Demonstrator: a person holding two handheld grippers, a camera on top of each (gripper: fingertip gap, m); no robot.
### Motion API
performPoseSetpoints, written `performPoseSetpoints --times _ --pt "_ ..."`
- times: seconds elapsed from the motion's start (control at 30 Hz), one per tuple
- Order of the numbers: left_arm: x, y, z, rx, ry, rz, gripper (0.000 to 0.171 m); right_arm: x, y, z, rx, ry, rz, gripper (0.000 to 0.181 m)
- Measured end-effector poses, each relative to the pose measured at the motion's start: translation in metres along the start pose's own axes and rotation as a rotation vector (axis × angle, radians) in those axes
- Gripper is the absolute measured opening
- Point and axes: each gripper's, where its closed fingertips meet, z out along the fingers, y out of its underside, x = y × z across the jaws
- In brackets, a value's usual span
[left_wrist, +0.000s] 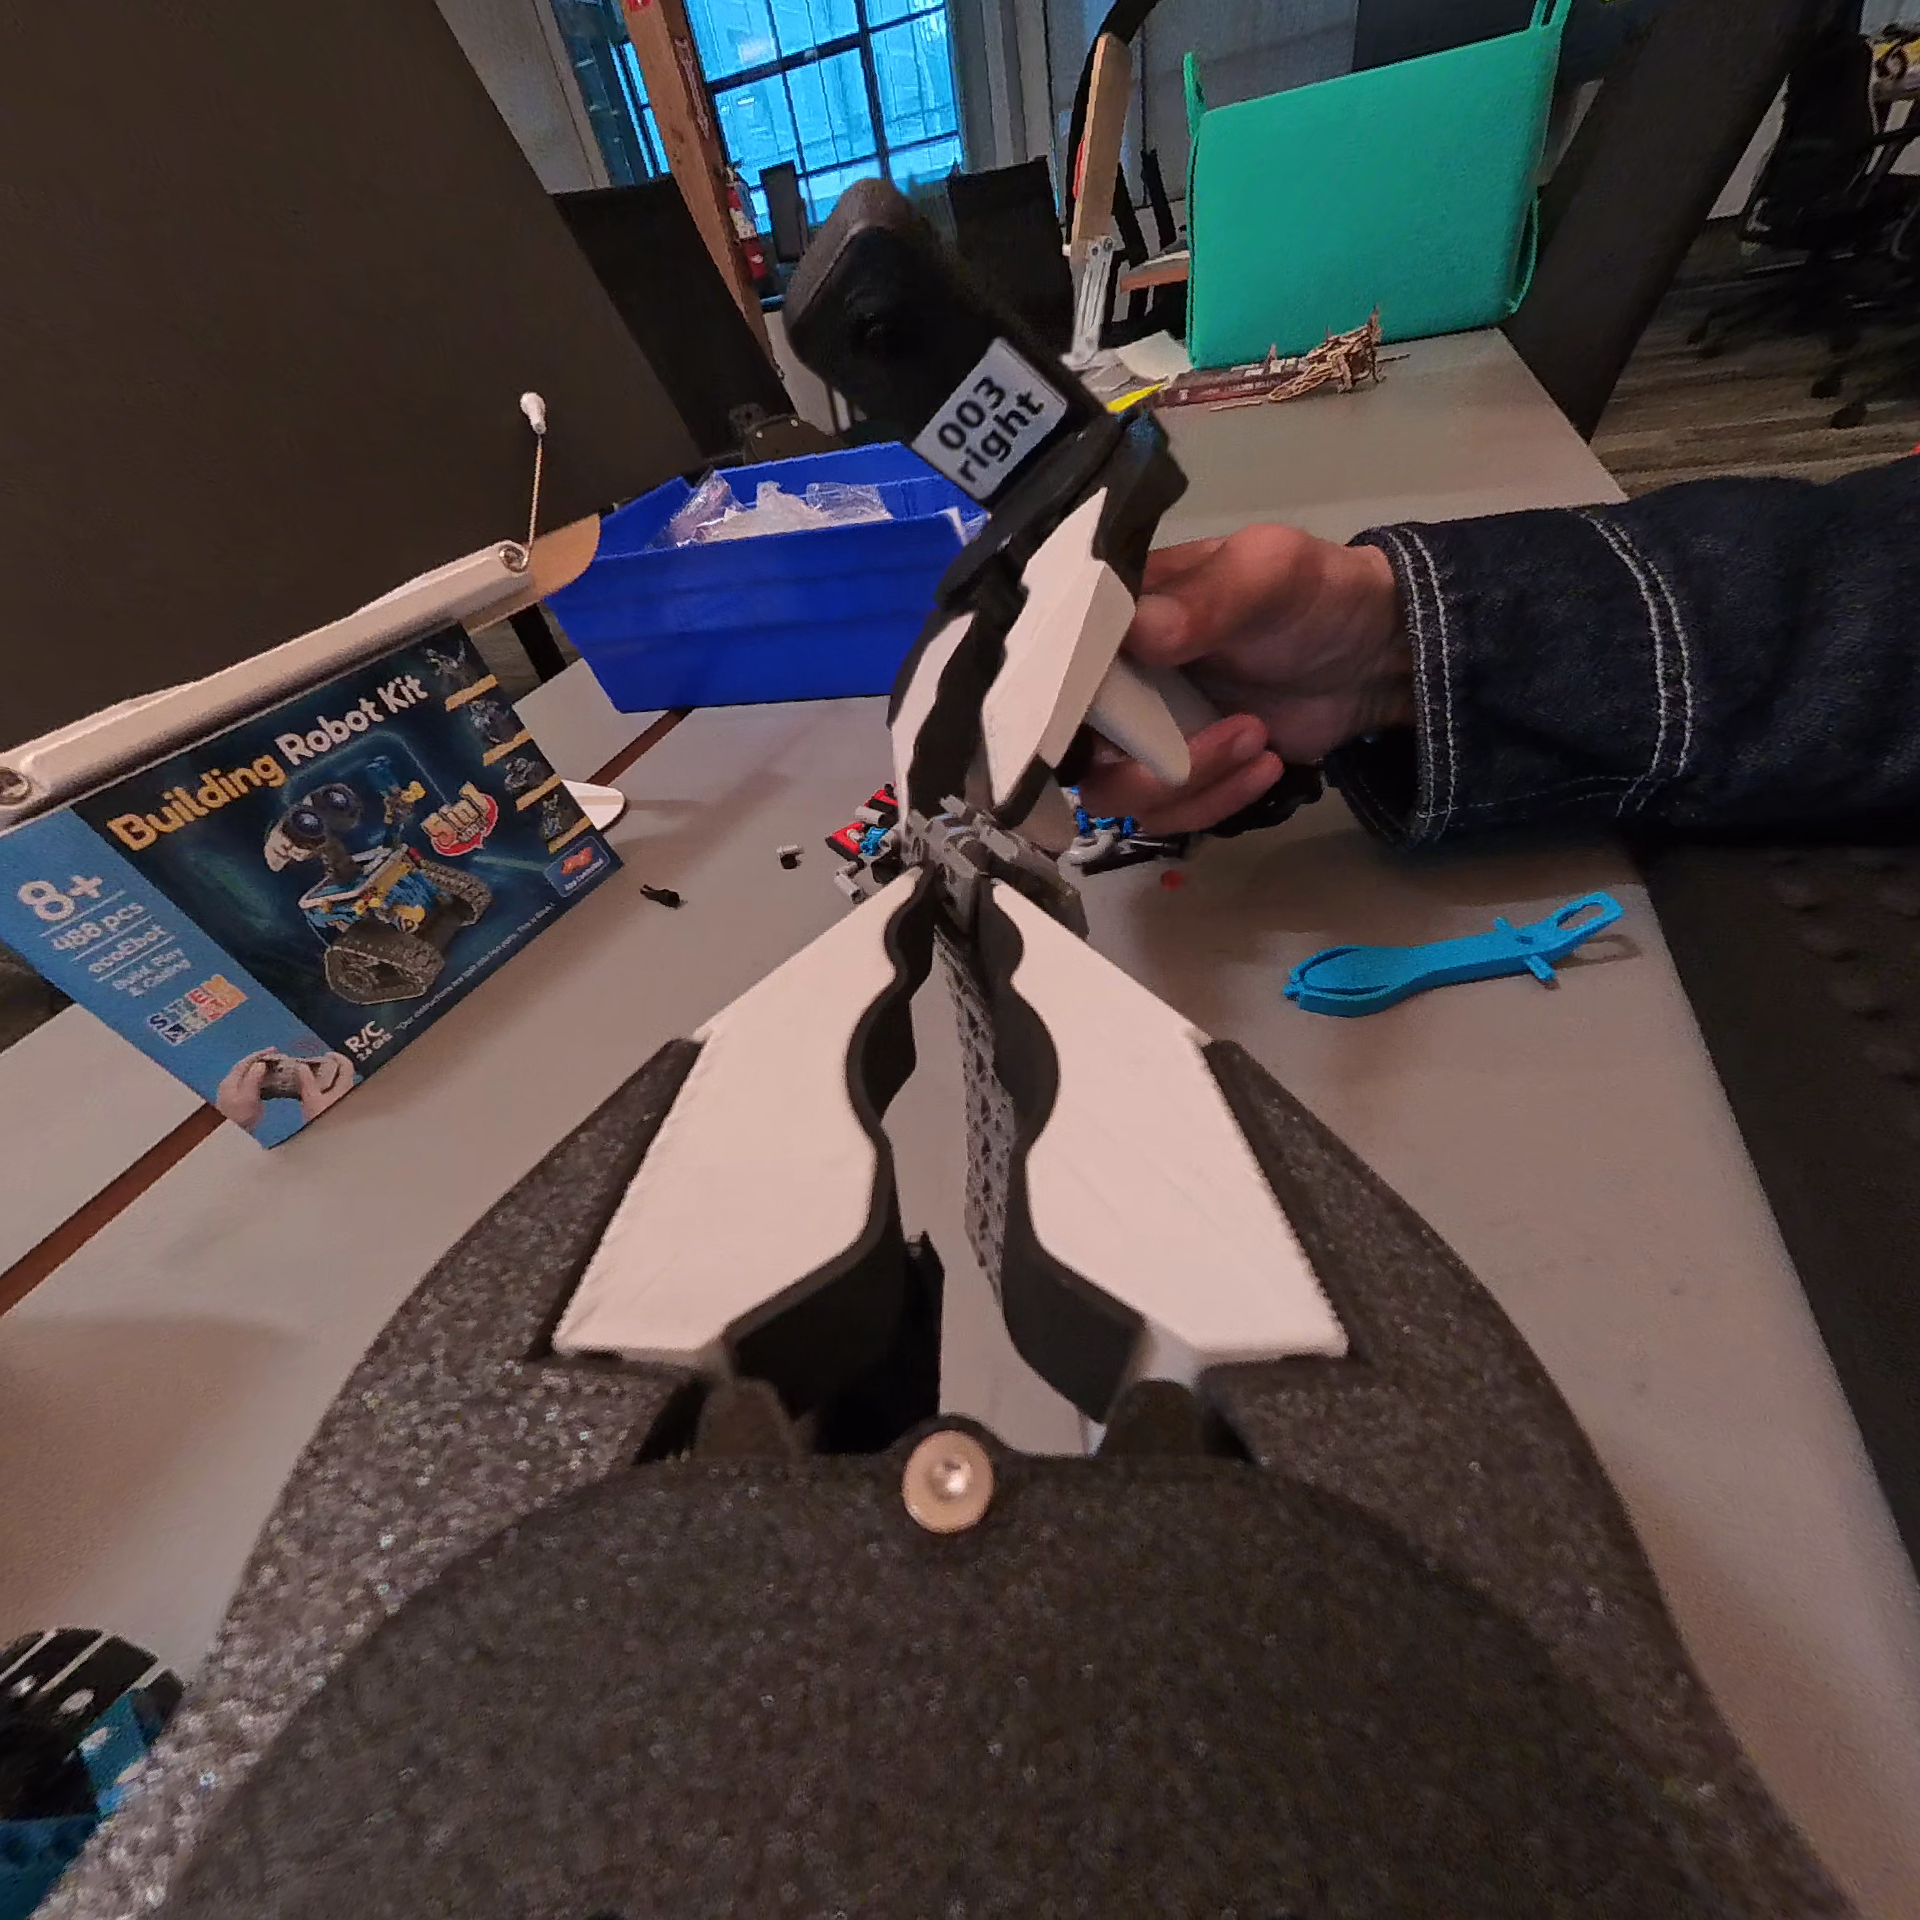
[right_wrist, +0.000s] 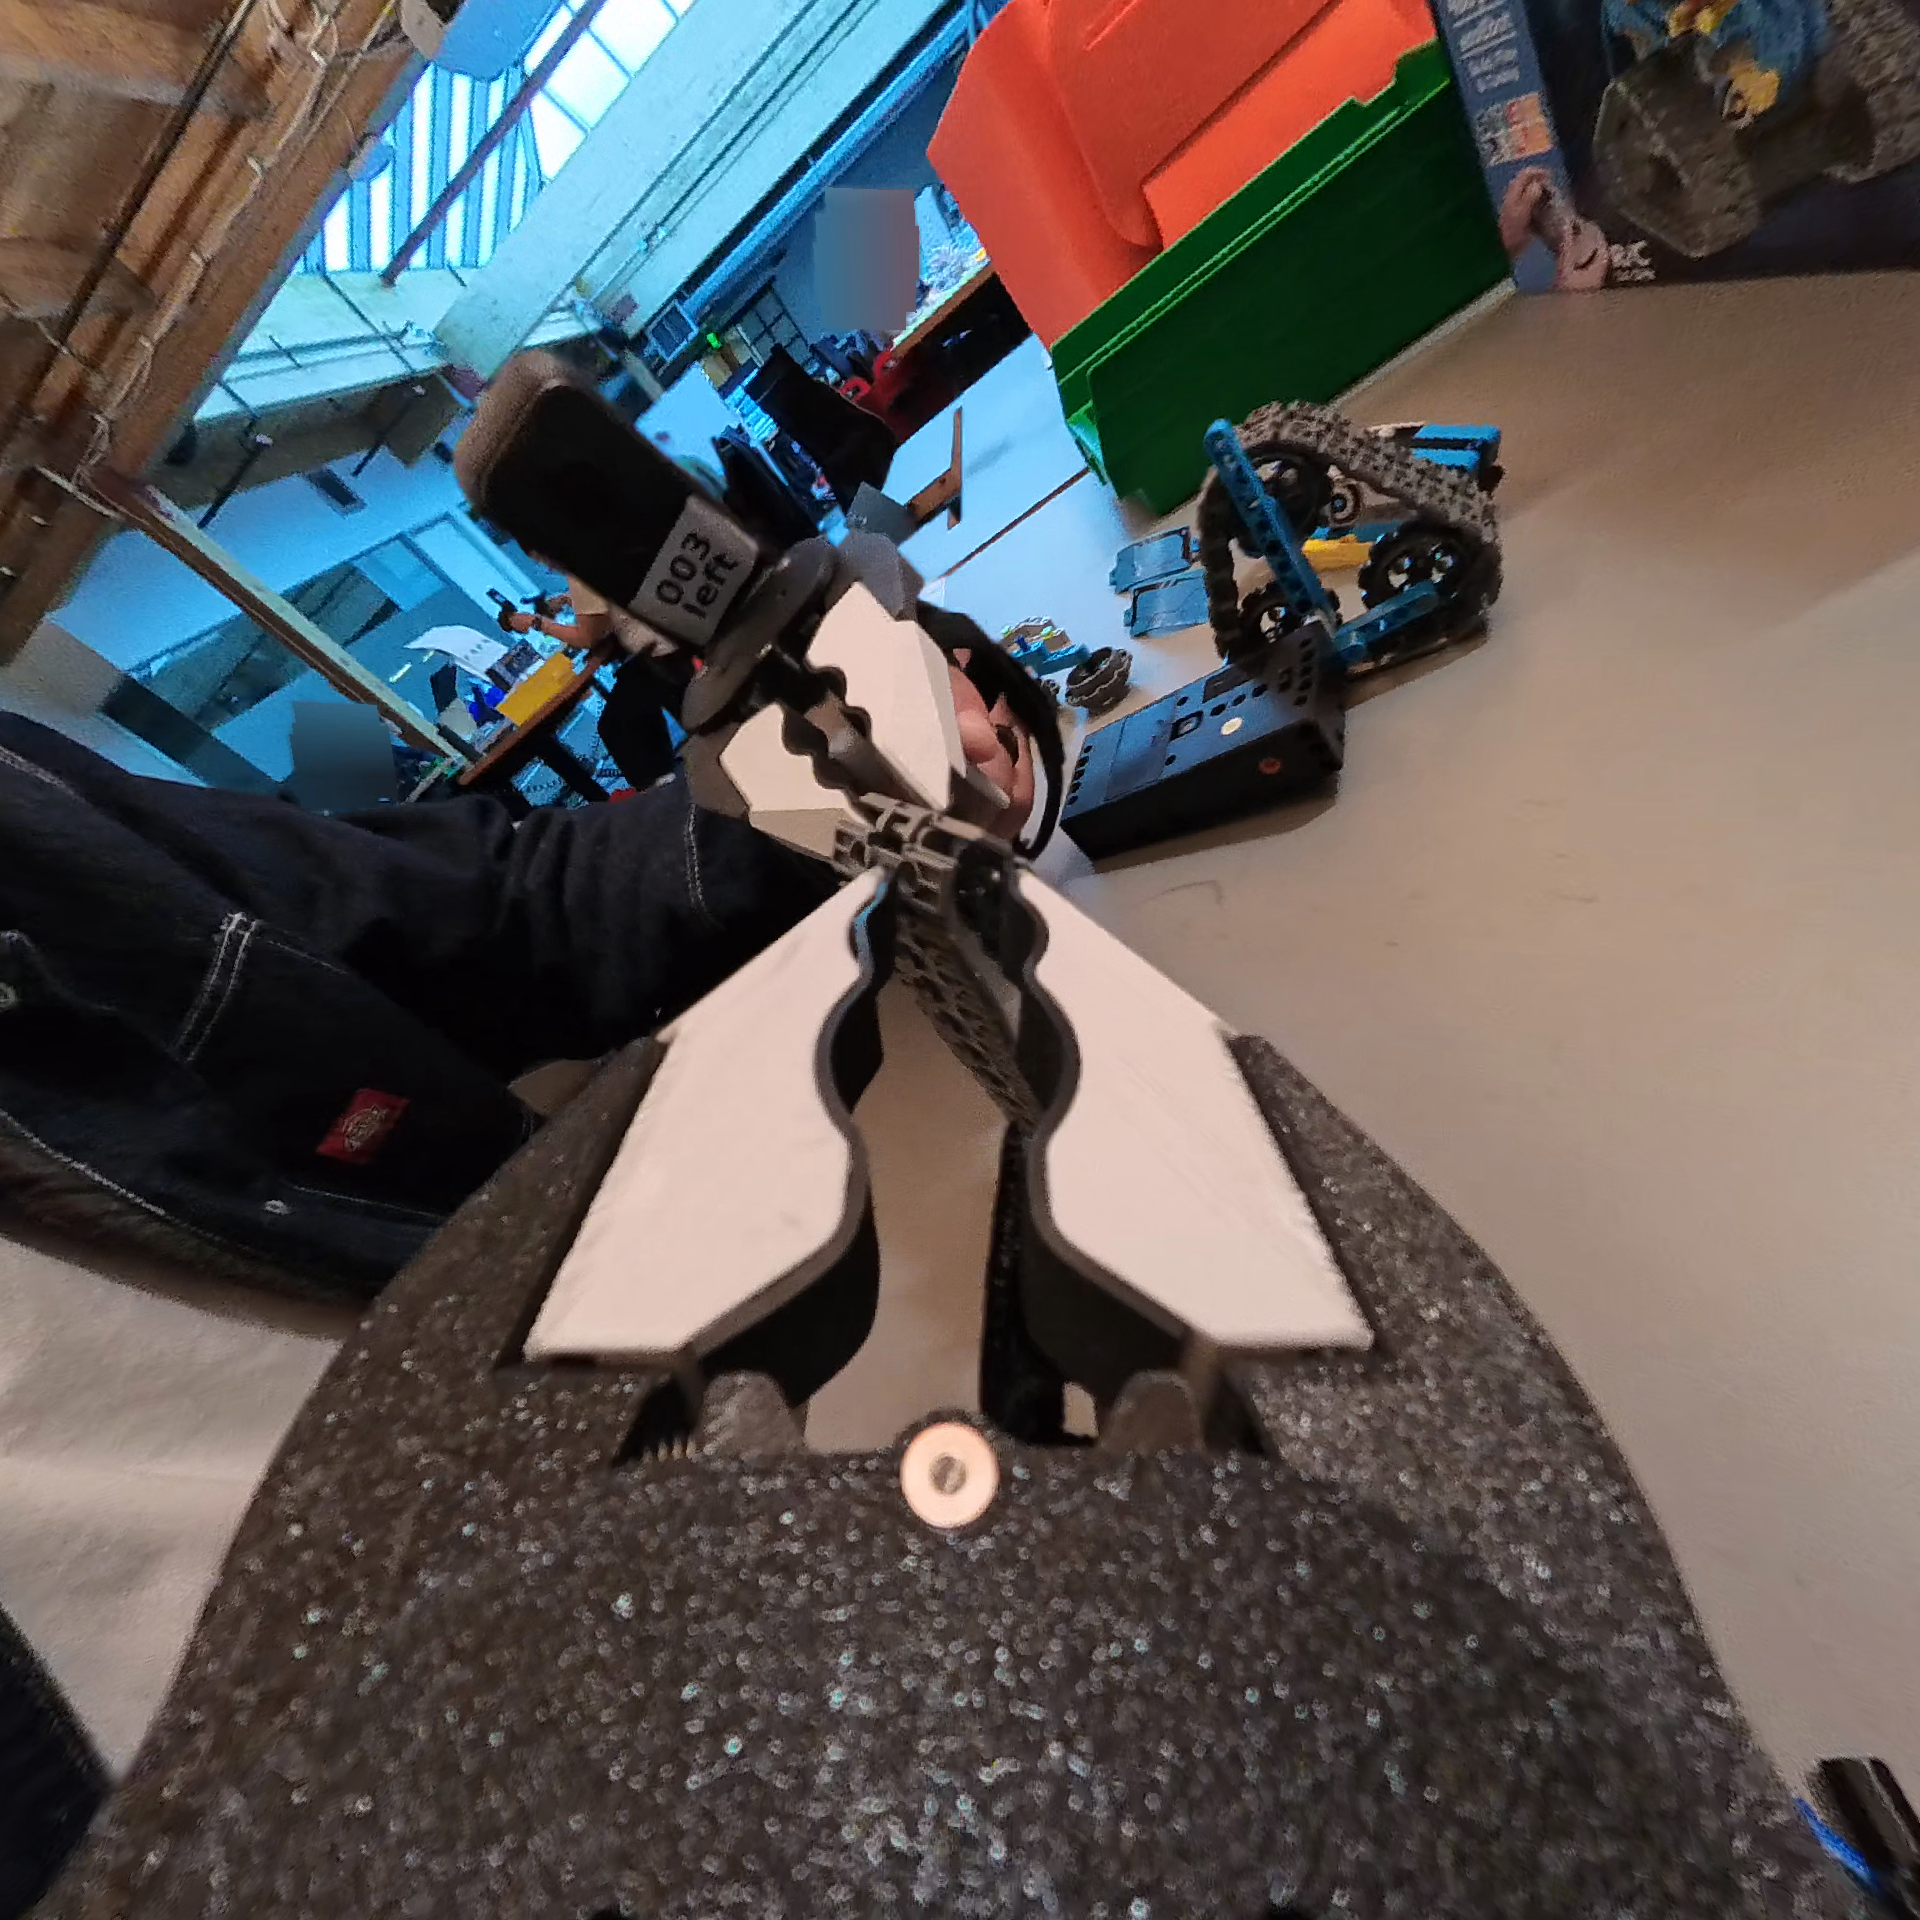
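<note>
Above the table (left_wrist: 1403, 1195), both tools clamp one grey track strip (left_wrist: 982, 1070): left tool (left_wrist: 951, 883) on one end, right tool (right_wrist: 940, 883) on the other, tips nearly touching.

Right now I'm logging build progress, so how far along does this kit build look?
Done: a tracked vehicle stands part-built on the table. In hand: the left tongs and right tongs both grip one grey track strip, meeting at its end. Left: loose pieces lie unused, and the blue tool sits apart.
</note>
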Motion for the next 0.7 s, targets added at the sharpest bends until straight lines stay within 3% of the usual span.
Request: performPoseSetpoints --times 0.17,0.27,0.33,0.47,0.57,0.7 --pt "0.001 0.004 0.004 -0.026 -0.042 0.075 0.006 -0.006 0.009 0.005 -0.037 -0.065 0.053 0.017" --pt "0.006 0.003 0.003 -0.029 -0.023 0.093 0.006 -0.014 0.007 0.002 -0.039 -0.099 0.007 0.006" --pt "0.015 0.01 -0.001 -0.089 0.076 0.004 0.008 -0.015 0.018 0.003 -0.127 -0.033 -0.13 0.005" --pt "0.041 0.013 -0.025 -0.136 0.41 -0.309 0.046 -0.037 0.047 0.005 -0.357 -0.001 -0.376 0.005" --pt "0.061 -0.001 -0.034 -0.08 0.548 -0.345 0.046 -0.057 0.076 0.007 -0.511 -0.088 -0.38 0.005" --pt "0.094 0.012 -0.035 -0.192 0.662 -0.289 0.047 -0.071 0.103 0.011 -0.633 -0.185 -0.311 0.005"
